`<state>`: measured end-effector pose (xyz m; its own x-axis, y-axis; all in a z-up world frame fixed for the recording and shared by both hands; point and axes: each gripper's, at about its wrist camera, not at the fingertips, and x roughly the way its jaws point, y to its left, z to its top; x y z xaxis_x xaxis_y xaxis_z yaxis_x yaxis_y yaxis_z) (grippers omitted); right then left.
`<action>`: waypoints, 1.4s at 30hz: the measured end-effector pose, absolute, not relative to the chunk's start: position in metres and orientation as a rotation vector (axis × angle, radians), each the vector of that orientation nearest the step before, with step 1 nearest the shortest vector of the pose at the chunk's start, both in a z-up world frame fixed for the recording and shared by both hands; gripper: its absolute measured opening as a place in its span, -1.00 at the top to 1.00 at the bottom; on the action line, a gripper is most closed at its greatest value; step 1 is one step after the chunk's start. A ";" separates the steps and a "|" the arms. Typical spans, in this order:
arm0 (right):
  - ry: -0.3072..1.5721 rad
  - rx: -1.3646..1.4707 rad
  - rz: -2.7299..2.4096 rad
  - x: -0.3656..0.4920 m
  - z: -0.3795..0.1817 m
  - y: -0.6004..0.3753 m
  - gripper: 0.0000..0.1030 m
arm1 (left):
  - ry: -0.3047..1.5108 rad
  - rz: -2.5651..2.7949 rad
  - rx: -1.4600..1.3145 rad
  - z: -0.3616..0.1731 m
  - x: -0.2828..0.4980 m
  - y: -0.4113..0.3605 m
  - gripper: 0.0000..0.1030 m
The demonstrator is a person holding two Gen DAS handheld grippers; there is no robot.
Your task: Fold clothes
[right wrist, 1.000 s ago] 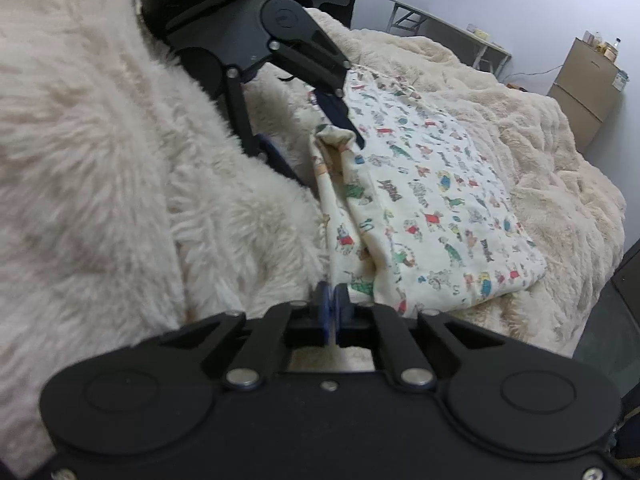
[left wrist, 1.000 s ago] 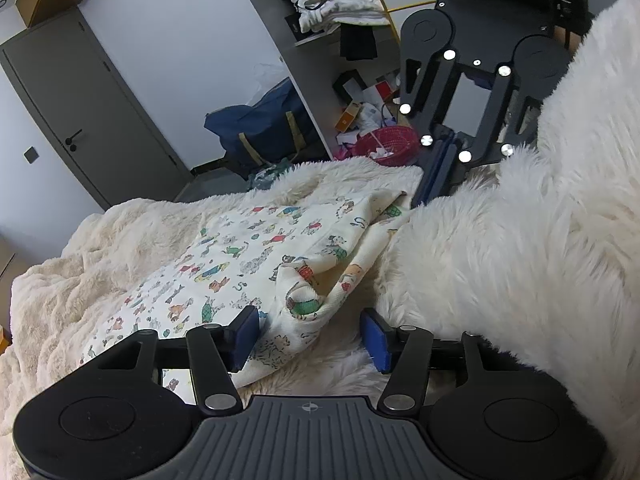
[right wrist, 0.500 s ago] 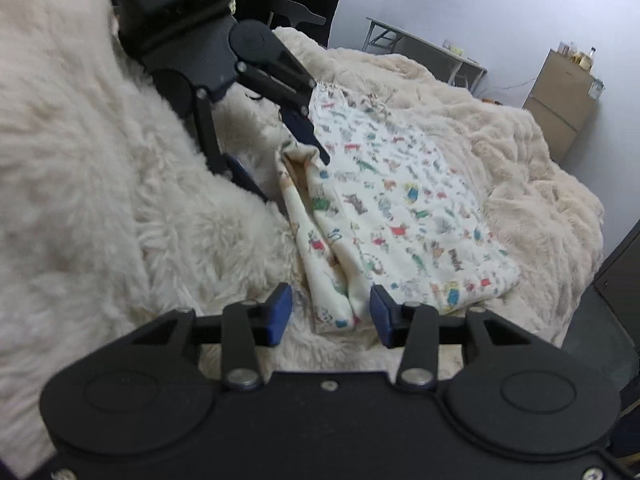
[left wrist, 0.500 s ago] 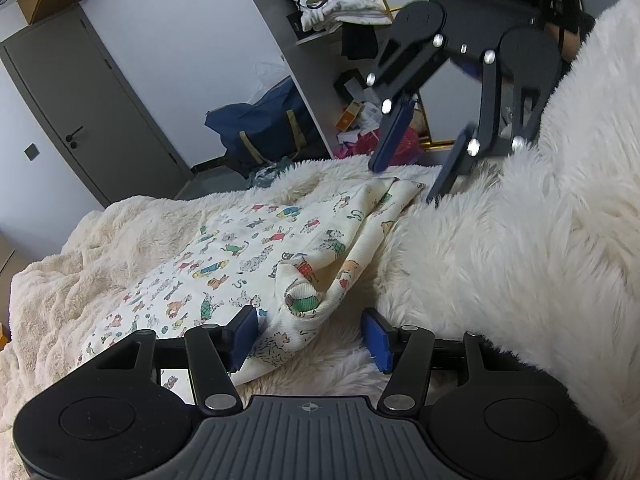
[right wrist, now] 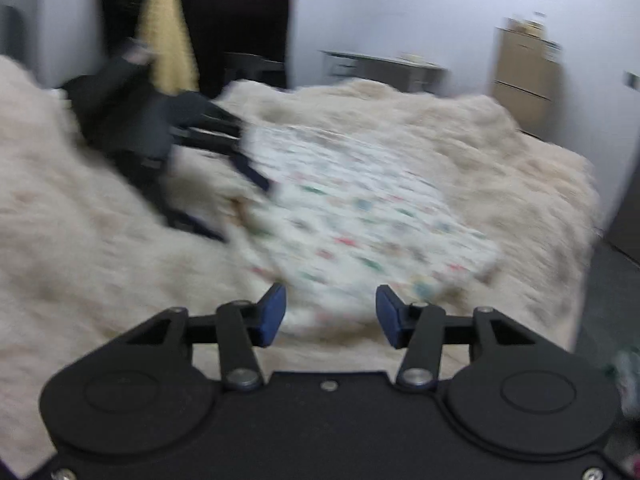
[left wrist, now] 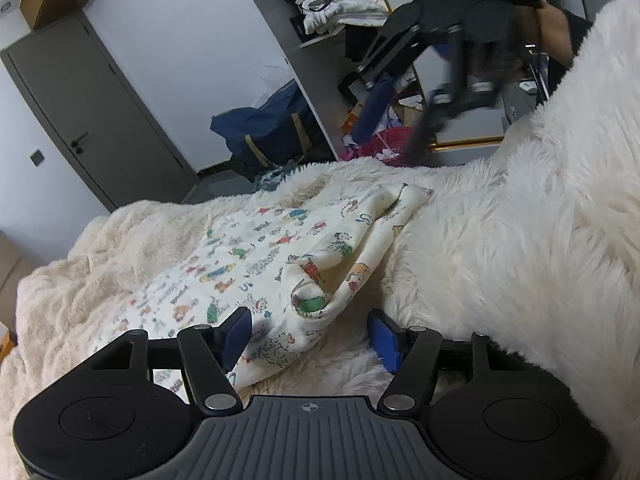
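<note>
the printed garment [left wrist: 276, 256] lies spread on the cream fluffy blanket [left wrist: 520, 240], with its near edge turned over into a loose, bunched fold; in my judgement one fold is laid but untidy, and further folds and smoothing remain. the left gripper [left wrist: 310, 334] stands about half open, low over the near corner of the garment: the cloth lies between its jaws and brushes the left pad, but the pads do not press on it. the right gripper [right wrist: 330, 312] has just been opening, its jaws now apart with nothing gripped; the garment shows only beyond them. in the left wrist view it hangs raised, clear of the far corner, blurred.
</note>
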<state>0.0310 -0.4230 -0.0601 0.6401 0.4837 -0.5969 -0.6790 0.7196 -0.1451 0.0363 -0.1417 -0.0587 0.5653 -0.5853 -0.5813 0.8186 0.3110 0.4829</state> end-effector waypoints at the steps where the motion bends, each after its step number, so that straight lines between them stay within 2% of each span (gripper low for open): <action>1: 0.572 -0.434 0.618 0.035 -0.069 -0.423 0.06 | 0.314 -0.948 0.840 -0.059 0.035 -0.142 -0.01; 5: 0.574 -0.603 0.572 0.042 -0.098 -0.410 0.06 | 0.273 -0.926 0.883 -0.061 0.031 -0.149 0.04; 8: 0.435 -0.708 0.620 0.036 -0.114 -0.394 0.03 | 0.248 -0.921 0.902 -0.064 0.029 -0.152 0.04; 10: 0.311 -0.737 0.624 0.034 -0.118 -0.387 -0.09 | 0.240 -0.920 0.908 -0.065 0.029 -0.153 0.04; 14: 0.220 -0.797 0.661 0.035 -0.127 -0.376 -0.06 | 0.236 -0.921 0.909 -0.066 0.029 -0.154 0.03; 15: 0.219 -0.810 0.678 0.035 -0.126 -0.375 0.02 | 0.234 -0.920 0.911 -0.066 0.029 -0.154 0.00; 16: 0.218 -0.822 0.694 0.035 -0.126 -0.374 0.23 | 0.221 -0.915 0.918 -0.067 0.028 -0.155 -0.05; 18: 0.216 -0.844 0.728 0.034 -0.124 -0.372 0.51 | 0.197 -0.910 0.935 -0.067 0.024 -0.158 -0.06; 20: 0.211 -0.848 0.748 0.027 -0.115 -0.371 0.57 | 0.142 -0.924 0.975 -0.065 0.014 -0.168 -0.06; 21: 0.209 -0.844 0.761 0.026 -0.110 -0.371 0.68 | 0.126 -0.930 0.985 -0.065 0.012 -0.171 -0.07; 25: 0.192 -0.773 0.786 0.025 -0.088 -0.379 0.78 | 0.081 -0.954 0.993 -0.062 0.010 -0.192 -0.21; 29: 0.230 -0.637 0.807 0.033 -0.061 -0.392 0.80 | 0.075 -0.920 0.914 -0.059 0.016 -0.208 -0.35; 31: 0.244 -0.588 0.809 0.038 -0.054 -0.396 0.81 | 0.046 -0.861 0.898 -0.060 0.014 -0.220 -0.49; 34: 0.256 -0.553 0.811 0.041 -0.047 -0.401 0.81 | 0.023 -0.765 0.922 -0.061 0.019 -0.236 -0.48; 35: 0.260 -0.551 0.811 0.041 -0.046 -0.403 0.81 | 0.021 -0.722 0.939 -0.062 0.022 -0.244 -0.45; 36: 0.261 -0.550 0.811 0.041 -0.045 -0.406 0.81 | 0.026 -0.697 0.964 -0.064 0.025 -0.248 -0.28; 37: 0.262 -0.549 0.811 0.040 -0.044 -0.408 0.80 | 0.031 -0.672 0.990 -0.067 0.028 -0.252 0.22; 39: 0.259 -0.544 0.804 0.038 -0.043 -0.415 0.75 | 0.046 -0.662 1.010 -0.069 0.034 -0.254 0.83; 41: 0.250 -0.530 0.784 0.037 -0.039 -0.426 0.30 | 0.046 -0.691 0.982 -0.063 0.036 -0.246 0.85; 42: 0.253 -0.546 0.757 0.036 -0.040 -0.429 -0.03 | 0.038 -0.700 0.957 -0.056 0.036 -0.238 0.86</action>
<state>0.0363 -0.4291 -0.0400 0.7054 0.5806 -0.4066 -0.7084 0.5971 -0.3765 0.0364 -0.2380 -0.0555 0.7820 -0.5305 -0.3272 0.5630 0.3760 0.7360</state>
